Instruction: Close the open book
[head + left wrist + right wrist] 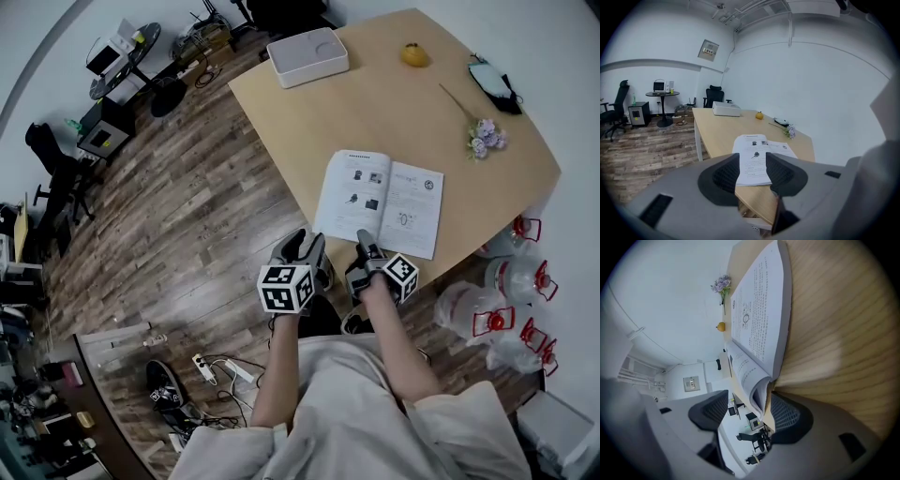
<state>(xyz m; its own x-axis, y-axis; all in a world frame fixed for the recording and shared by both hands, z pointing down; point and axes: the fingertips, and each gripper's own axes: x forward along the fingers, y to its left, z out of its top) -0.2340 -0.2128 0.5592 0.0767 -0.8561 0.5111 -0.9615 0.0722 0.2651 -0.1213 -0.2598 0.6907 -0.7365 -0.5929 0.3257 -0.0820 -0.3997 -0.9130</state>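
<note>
**While the book (380, 202) lies open**

Because my right gripper (367, 246) stands jaws apart around its near pages at the table (375, 103) edge, I should pinch lightly and swing 1 half over; my left gripper (303, 244) hovers, jaws parted, empty.

Table (375, 112): one. On it: open book (380, 202), one; white box (307, 56), one; yellow fruit (415, 54), one; flower sprig (486, 137), one; face mask (492, 80), one. Two grippers: left gripper (306, 246), right gripper (367, 246).
</note>
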